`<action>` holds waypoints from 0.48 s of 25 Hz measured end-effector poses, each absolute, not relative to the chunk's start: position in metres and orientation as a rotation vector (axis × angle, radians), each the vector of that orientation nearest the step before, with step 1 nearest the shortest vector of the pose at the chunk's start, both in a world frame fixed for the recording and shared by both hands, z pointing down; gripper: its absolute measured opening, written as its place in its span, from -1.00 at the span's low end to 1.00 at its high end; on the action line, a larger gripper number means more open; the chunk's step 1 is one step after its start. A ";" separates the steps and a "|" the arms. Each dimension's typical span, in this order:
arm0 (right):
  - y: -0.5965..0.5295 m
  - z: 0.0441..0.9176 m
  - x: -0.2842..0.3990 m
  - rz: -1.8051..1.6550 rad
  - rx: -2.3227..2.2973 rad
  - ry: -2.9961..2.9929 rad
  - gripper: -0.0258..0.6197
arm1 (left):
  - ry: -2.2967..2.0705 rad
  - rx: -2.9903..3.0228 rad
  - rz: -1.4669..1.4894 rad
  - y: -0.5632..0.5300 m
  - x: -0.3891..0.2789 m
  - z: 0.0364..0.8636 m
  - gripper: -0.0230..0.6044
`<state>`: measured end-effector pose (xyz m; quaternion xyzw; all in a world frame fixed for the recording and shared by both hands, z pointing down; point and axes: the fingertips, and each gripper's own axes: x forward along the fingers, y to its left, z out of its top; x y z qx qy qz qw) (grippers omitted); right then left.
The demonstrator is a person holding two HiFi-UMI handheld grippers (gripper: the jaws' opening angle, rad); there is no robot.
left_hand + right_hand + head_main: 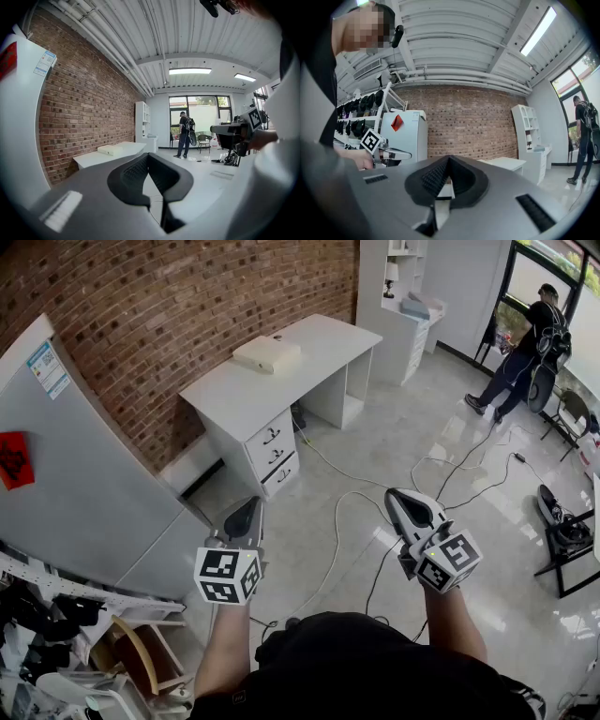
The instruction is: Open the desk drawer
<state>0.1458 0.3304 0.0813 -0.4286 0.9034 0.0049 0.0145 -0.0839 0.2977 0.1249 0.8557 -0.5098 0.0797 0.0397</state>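
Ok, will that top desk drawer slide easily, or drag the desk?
Likely slides straight: top drawer is a rigid panel with a small handle. Desk looks broad, though the glossy floor might let it creep.

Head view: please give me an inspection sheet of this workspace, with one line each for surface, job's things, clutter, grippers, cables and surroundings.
Surface: white desk against the brick wall; one flat white box lies on top.
Job's things: drawer stack of three at the desk's near end, all shut.
Clutter: rack of dark items at lower left; gear on the floor at right.
Grippers: left gripper and right gripper both shut, empty, well short of the desk.
Cables: several cables trail across the floor before the desk.
Surroundings: tall white cabinet at left; a person stands by the window.
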 end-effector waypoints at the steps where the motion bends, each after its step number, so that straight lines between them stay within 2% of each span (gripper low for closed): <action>1: 0.330 0.083 0.146 0.011 -1.336 2.812 -0.89 | -1.567 2.622 0.245 0.297 -0.084 0.126 -0.89; 12: 0.315 0.086 0.156 -0.022 -1.345 2.817 -0.89 | -1.619 2.647 0.242 0.286 -0.080 0.113 -0.89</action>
